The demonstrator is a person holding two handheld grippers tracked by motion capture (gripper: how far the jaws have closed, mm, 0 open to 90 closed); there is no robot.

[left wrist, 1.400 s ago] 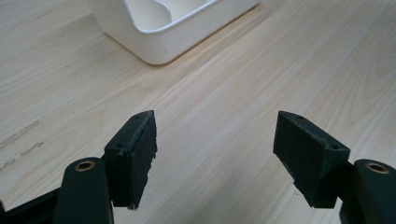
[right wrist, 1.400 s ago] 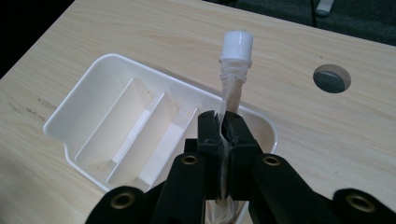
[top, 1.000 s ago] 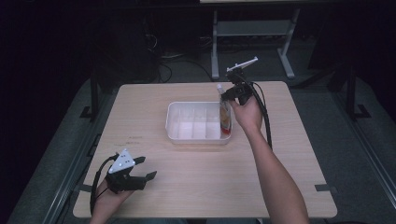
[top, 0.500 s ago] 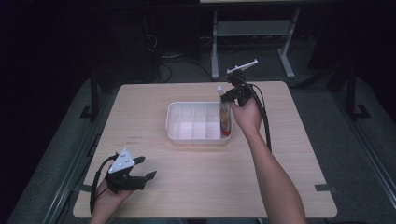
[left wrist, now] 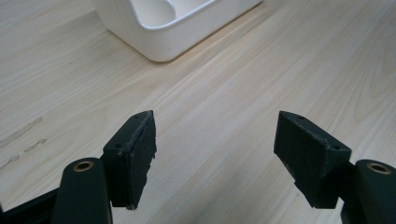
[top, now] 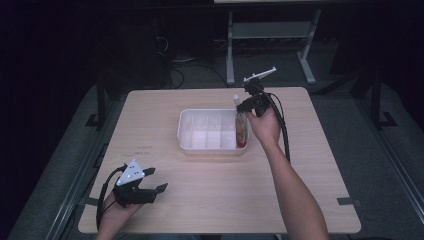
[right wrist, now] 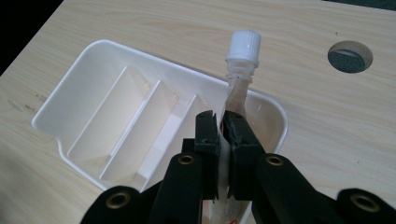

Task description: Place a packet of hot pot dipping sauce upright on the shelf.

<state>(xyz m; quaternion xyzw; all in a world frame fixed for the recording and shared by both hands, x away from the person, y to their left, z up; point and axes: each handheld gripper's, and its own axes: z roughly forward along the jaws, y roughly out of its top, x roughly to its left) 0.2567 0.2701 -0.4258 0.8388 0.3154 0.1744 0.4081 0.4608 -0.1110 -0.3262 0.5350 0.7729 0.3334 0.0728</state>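
Note:
A white divided bin (top: 210, 131) stands mid-table, its near wall and partitions clear in the right gripper view (right wrist: 116, 116). My right gripper (right wrist: 222, 122) is shut on a flat squeeze pouch (right wrist: 236, 100) with a white screw cap (right wrist: 244, 45). The pouch (top: 241, 127) stands upright in the bin's rightmost compartment, orange and red at its lower part. My right gripper (top: 248, 105) sits just above the bin's right end. At the table's near left corner my left gripper (top: 150, 187) rests open, its jaws wide apart over bare wood (left wrist: 215, 154).
The wooden table (top: 310, 165) has a round cable hole (right wrist: 350, 56) beyond the bin. One corner of the bin (left wrist: 163, 28) lies ahead of the left gripper. A metal stand (top: 270, 35) is on the floor behind the table.

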